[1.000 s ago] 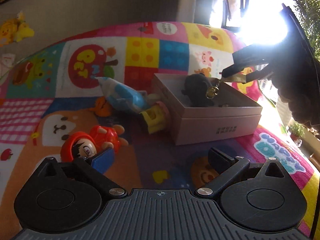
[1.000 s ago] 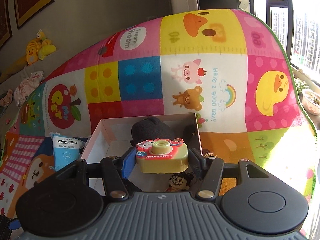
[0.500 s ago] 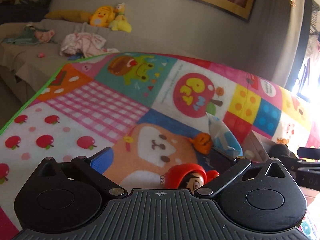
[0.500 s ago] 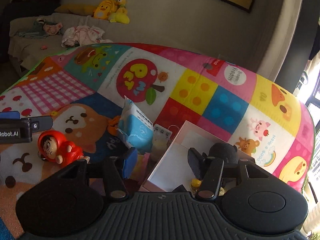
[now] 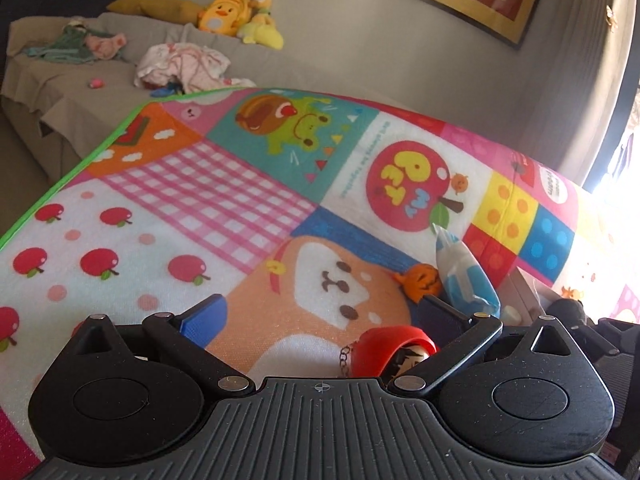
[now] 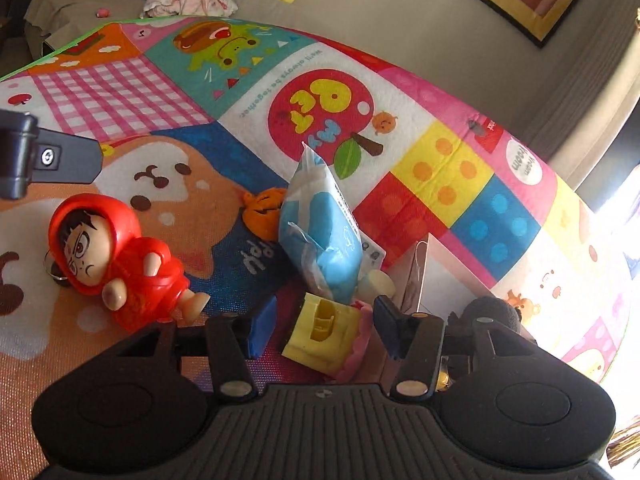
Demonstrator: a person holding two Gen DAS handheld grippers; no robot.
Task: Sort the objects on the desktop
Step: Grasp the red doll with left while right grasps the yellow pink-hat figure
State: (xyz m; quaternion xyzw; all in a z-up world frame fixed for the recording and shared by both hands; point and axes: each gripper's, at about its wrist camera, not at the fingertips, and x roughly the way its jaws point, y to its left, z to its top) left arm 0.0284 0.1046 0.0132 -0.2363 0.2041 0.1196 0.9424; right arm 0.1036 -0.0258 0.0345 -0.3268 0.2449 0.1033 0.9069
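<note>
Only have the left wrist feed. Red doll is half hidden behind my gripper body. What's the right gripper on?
Observer: The right gripper straddles a yellow toy lying on the mat beside the box. Its jaws are closing, but the pads are not pressing yet.
Operator: Doll clear of my fingers?
Observer: The right wrist view shows a gap between the one visible finger of the left gripper and the red doll.
Operator: Anything attached to the doll?
Observer: A metal keyring at its head.
</note>
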